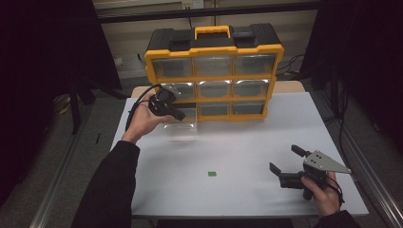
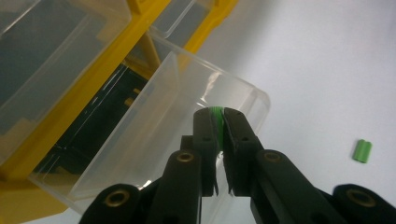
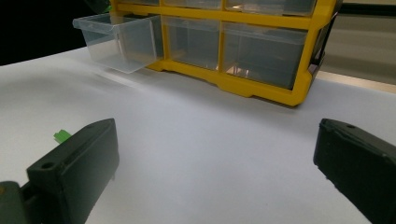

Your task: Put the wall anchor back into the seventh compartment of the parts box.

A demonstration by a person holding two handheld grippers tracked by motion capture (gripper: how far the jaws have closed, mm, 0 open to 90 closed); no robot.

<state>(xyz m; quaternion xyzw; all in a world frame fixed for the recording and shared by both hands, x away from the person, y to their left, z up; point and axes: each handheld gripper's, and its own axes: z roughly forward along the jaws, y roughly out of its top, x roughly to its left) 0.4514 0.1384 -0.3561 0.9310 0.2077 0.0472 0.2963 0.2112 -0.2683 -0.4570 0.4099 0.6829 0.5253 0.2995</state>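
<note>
Two green pieces: one pinched tight between left gripper point(image 2: 219, 119) jaws above pulled-out clear drawer point(image 2: 154, 130) of yellow organizer point(image 1: 214, 71); other piece point(image 1: 212, 174) lying on table point(image 1: 247, 142). Right gripper point(image 1: 286, 160) spread wide, holding nothing.

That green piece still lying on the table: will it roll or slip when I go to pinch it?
The green piece looks like two short joined cylinders lying flat, so it probably won't roll far. It seems tiny and light on the smooth white table, so a nudge may skid it. The right gripper stands wide open, which suits it.
</note>
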